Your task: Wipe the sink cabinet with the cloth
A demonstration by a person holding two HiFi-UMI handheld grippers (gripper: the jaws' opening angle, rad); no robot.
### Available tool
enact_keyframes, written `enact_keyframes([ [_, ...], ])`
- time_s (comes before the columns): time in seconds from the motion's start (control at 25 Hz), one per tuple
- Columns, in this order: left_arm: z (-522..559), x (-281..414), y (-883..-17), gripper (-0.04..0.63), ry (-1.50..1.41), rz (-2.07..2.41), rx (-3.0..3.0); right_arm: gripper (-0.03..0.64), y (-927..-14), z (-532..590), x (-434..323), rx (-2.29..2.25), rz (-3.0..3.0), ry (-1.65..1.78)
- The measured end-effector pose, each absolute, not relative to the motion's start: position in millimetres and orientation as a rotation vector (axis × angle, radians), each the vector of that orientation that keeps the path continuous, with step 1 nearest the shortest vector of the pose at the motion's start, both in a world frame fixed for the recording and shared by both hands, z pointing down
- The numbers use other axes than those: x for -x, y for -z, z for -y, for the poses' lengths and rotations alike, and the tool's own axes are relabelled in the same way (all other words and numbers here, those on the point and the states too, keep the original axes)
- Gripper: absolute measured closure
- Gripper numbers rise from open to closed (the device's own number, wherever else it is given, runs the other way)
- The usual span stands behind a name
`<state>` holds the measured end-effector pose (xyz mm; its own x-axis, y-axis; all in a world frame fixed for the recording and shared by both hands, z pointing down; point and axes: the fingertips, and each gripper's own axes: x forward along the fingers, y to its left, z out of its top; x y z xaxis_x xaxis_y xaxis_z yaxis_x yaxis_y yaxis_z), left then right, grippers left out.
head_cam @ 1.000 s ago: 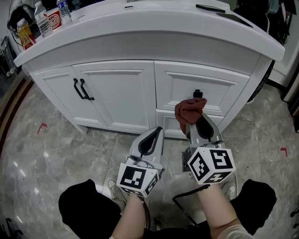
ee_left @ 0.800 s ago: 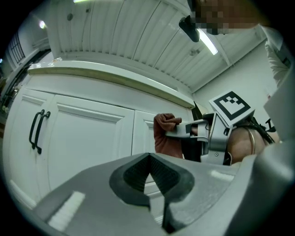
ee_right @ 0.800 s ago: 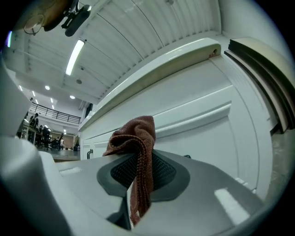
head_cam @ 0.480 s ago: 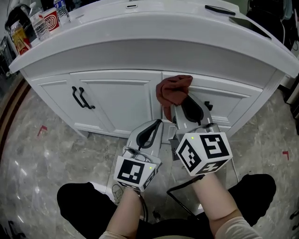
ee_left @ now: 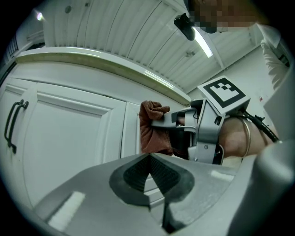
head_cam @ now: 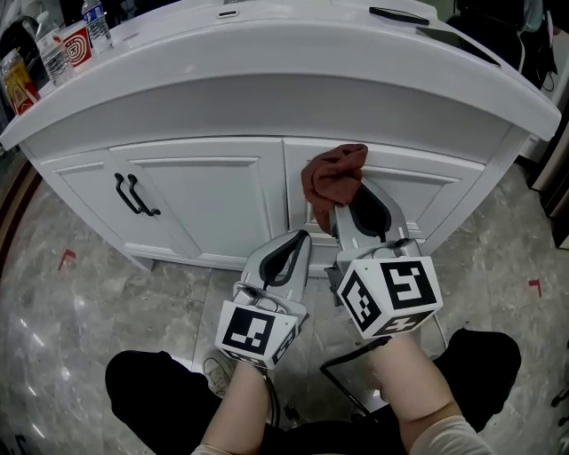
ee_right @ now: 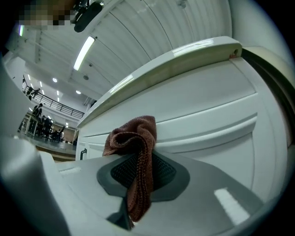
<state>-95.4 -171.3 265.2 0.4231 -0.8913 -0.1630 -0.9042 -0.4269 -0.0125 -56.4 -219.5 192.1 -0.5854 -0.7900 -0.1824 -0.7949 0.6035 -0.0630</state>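
Note:
The white sink cabinet (head_cam: 213,191) fills the upper half of the head view, its curved countertop (head_cam: 267,62) overhanging the panelled doors. My right gripper (head_cam: 342,206) is shut on a reddish-brown cloth (head_cam: 333,176) and holds it against the top of the right door (head_cam: 418,191), beside the centre stile. In the right gripper view the cloth (ee_right: 136,152) hangs bunched between the pads, pressed to the cabinet front (ee_right: 198,115). My left gripper (head_cam: 295,238) is shut and holds nothing, low and to the left of the right one, short of the cabinet. The left gripper view shows the cloth (ee_left: 154,131) ahead.
Two black handles (head_cam: 132,195) sit on the left doors. Bottles and a red-and-white cup (head_cam: 76,40) stand on the counter's far left. A dark flat object (head_cam: 404,15) lies on the counter top right. Grey marbled floor (head_cam: 107,293) spreads below, with the person's shoes and dark trousers near the bottom.
The right gripper carried the cloth up and left from beside the lower drawer knob to the top of the right door. The left gripper has stayed about where it was.

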Motion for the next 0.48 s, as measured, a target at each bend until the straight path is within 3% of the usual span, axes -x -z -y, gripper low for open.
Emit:
enact_keyframes([
  [0.48, 175, 37, -268, 0.595, -0.194, -1.529, 2.630, 0.525, -193, 228, -34, 1.457, -2.537, 0.012],
])
